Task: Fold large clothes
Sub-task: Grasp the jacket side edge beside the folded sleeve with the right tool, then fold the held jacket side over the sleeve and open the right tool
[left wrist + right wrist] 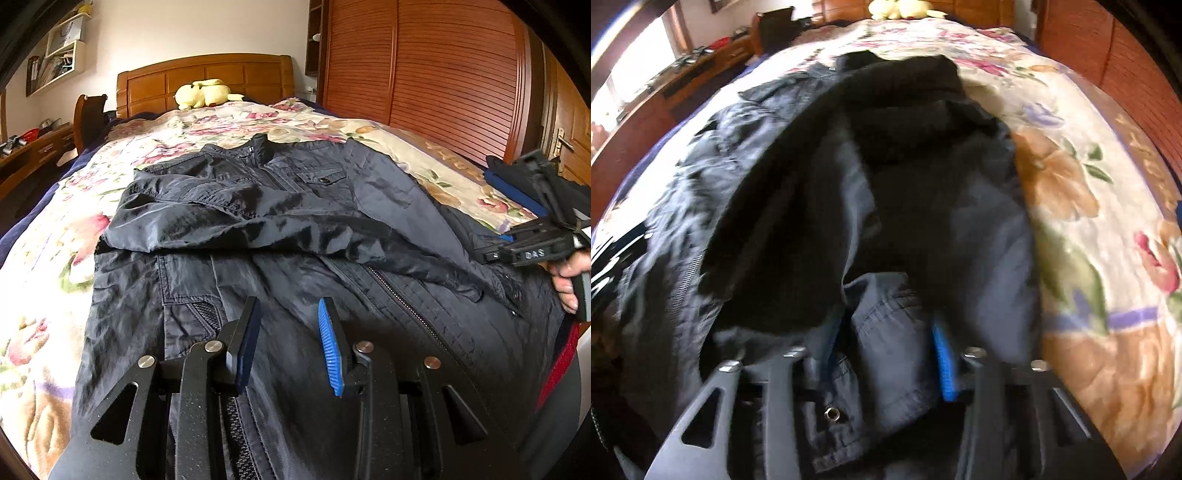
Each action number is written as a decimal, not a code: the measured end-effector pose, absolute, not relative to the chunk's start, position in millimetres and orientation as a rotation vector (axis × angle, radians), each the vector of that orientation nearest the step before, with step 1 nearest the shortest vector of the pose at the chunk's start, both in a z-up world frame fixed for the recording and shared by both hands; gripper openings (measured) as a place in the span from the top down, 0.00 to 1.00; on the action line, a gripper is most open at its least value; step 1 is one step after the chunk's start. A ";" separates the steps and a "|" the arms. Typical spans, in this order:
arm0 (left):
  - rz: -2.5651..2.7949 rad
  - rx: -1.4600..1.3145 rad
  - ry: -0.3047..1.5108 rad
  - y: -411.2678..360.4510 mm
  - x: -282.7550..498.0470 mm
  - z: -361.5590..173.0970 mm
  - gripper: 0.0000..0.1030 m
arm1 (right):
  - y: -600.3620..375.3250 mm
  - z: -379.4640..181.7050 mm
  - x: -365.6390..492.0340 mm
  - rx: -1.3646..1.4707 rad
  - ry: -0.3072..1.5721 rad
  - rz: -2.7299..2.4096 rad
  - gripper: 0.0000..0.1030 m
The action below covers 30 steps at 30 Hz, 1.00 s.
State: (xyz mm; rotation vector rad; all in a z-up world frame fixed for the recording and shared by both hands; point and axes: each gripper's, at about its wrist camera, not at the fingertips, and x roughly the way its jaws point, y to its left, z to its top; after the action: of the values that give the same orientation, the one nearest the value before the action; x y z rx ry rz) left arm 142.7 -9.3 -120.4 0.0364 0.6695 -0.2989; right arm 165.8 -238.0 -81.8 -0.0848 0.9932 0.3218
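Note:
A dark navy jacket (258, 206) lies front-up on the floral bedspread (55, 236), one sleeve folded across its chest. My left gripper (290, 325) is open and empty, just above the jacket's lower front near the zipper (406, 306). My right gripper (886, 347) holds the jacket's right sleeve cuff (886, 347) between its blue pads, with the sleeve (923, 192) draped ahead of it; the view is blurred. The right gripper also shows in the left wrist view (524, 251) at the jacket's right edge, with a hand on it.
A yellow plush toy (203, 94) sits by the wooden headboard (207, 79). A wooden wardrobe (443, 74) stands to the right of the bed. A desk with items (33, 147) is on the left. Folded dark and blue clothes (517, 184) lie at the bed's right edge.

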 end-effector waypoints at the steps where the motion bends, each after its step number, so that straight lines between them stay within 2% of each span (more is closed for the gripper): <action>1: -0.299 0.031 0.668 -8.3 141.6 -119.7 0.68 | -235.3 -77.6 160.8 -0.091 0.979 0.344 0.82; 6: -0.298 -0.004 0.654 -0.1 129.8 -114.6 0.68 | -213.7 -46.2 131.9 -0.053 0.892 0.444 0.89; 12: -0.270 -0.020 0.616 20.5 120.2 -105.3 0.68 | -164.5 -23.8 119.8 -0.022 0.858 0.527 0.89; 21: -0.249 -0.095 0.592 57.1 119.9 -100.9 0.68 | -100.2 -20.3 129.4 0.018 0.808 0.557 0.89; 30: -0.241 -0.112 0.586 66.7 120.7 -99.5 0.68 | -91.8 -10.5 127.5 0.046 0.725 0.559 0.88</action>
State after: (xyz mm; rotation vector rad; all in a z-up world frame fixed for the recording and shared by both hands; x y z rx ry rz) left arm 120.7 66.7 -99.5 -0.1122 0.5865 -0.2409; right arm 127.5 -91.8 -10.5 0.0464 0.7252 0.5592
